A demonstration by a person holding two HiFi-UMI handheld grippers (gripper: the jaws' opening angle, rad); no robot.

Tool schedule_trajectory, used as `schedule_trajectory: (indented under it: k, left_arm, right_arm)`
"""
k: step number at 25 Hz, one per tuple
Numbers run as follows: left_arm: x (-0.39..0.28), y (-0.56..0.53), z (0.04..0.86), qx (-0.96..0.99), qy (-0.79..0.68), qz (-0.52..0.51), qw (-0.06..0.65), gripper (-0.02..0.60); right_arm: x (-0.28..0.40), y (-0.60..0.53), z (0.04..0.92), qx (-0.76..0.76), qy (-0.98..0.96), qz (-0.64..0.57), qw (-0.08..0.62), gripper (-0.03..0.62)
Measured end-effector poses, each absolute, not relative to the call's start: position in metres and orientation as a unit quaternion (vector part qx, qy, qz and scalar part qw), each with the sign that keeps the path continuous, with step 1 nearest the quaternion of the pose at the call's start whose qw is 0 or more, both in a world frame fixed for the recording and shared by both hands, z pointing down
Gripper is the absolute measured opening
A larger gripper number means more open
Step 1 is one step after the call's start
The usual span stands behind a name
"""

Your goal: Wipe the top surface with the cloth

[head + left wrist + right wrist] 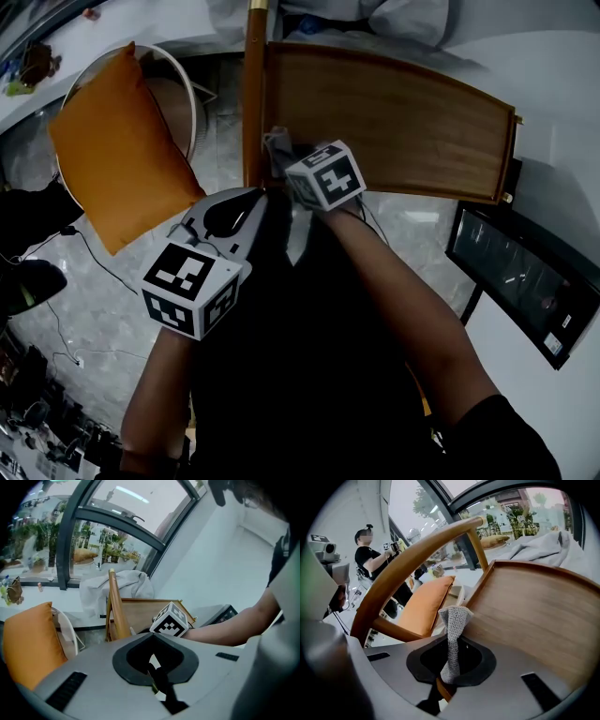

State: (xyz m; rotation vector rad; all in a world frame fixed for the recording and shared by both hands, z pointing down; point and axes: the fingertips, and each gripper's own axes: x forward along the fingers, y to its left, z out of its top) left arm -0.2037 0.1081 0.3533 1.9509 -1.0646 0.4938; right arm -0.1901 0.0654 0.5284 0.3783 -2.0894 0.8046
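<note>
Right gripper (446, 679) pinching cloth (453, 630) at top (534, 611) edge, poised for wiping; left gripper (157, 679) pressed together, empty, idle

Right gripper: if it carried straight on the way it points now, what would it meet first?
Most likely the near edge of the wooden top: the cloth pinched in the right gripper reaches up to that edge. The curved wooden handle passes to the left; depth is hard to judge.

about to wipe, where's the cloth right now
The grey cloth is pinched in the right gripper, centre of the right gripper view, at the wooden top's left edge.
</note>
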Motion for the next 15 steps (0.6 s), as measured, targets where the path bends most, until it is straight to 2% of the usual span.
schedule_trajectory:
  k: [7,15]
  left_arm:
    - [-0.211,0.108,0.358,0.783,-0.413,0.197,0.421,0.011]
    - [-0.186,0.098,0.354,0.802,-0.381,0.204,0.412,0.011]
  right_arm:
    - [-0.199,0.067,0.532,0.137,-0.841,0.280,0.442,0.039]
    - [-0.193,0.069,0.533,0.125,-0.847,0.270,0.441,0.038]
